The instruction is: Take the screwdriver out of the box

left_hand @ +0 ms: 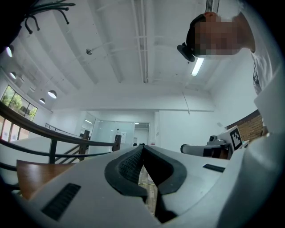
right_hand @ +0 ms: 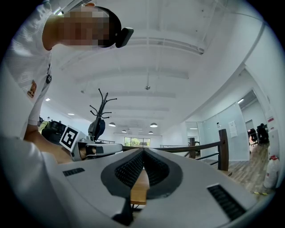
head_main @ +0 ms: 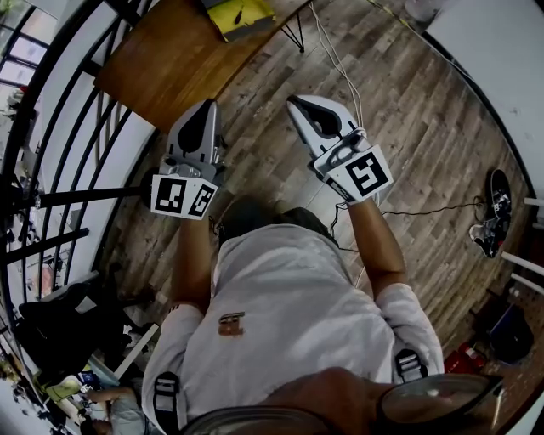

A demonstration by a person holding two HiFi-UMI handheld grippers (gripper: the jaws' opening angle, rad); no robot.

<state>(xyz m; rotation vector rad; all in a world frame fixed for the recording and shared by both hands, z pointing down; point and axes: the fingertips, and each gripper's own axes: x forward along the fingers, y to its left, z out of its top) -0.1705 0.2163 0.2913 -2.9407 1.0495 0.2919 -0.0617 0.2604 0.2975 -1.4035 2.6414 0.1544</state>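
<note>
Left claw [head_main: 206, 106] and right claw [head_main: 295, 102] were held clenched, empty, over plank floor [head_main: 425, 127]. Wooden worktop [head_main: 170, 64] with yellow box [head_main: 240, 15] was seen ahead, beside black railing [head_main: 59, 119].

head: overhead, steeply down, table [head_main: 170, 59] at 11 o'clock | gripper views: low, tilted up | shared: table

An open-plan office is indicated. A high white ceiling [left_hand: 133, 53] is fitted with a long tube light [left_hand: 196, 67] and round ceiling lamps [right_hand: 153, 125]. Glass partition walls [left_hand: 111, 131] are seen beyond a black metal railing [left_hand: 53, 144]. A brown wooden table [head_main: 170, 59] and a black coat stand [right_hand: 101, 111] are set on a wood-plank floor [head_main: 408, 127].
</note>
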